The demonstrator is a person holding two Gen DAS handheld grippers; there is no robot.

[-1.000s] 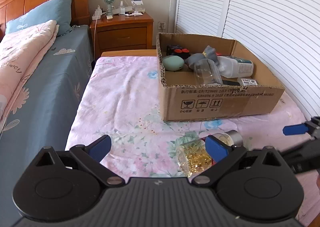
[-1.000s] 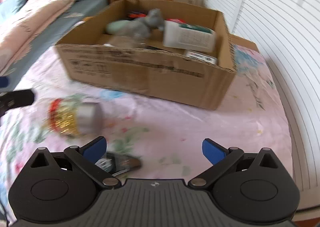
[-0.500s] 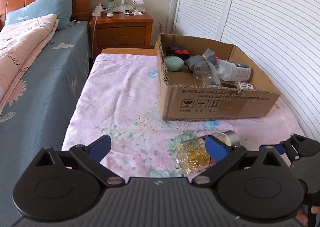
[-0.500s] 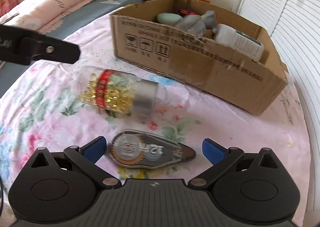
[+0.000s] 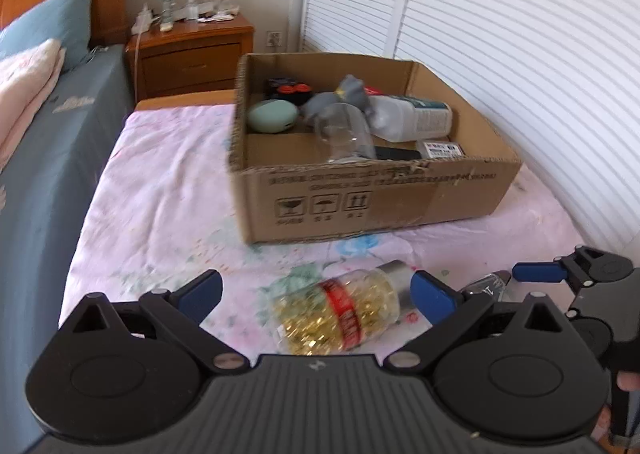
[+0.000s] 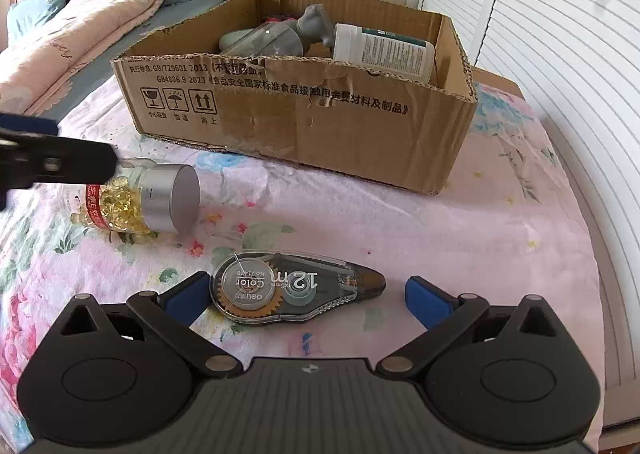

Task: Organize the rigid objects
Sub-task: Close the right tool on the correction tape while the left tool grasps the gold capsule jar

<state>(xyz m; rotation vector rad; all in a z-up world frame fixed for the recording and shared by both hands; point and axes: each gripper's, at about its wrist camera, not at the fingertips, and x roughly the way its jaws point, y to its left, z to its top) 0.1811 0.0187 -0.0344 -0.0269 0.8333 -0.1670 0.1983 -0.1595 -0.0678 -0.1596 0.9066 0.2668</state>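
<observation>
I hold both grippers low over the bed (image 6: 500,213). Right gripper (image 6: 306,294): fingers wide, straddling the correction tape (image 6: 292,290) for pickup. Left gripper (image 5: 316,294): fingers wide, empty, facing the capsule bottle (image 5: 344,310) lying before the cardboard box (image 5: 372,197).

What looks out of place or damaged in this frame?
Two items are still loose on the bedspread: the capsule bottle lying on its side and the correction tape, both outside the cardboard box. The box's front rim is torn and ragged.
</observation>
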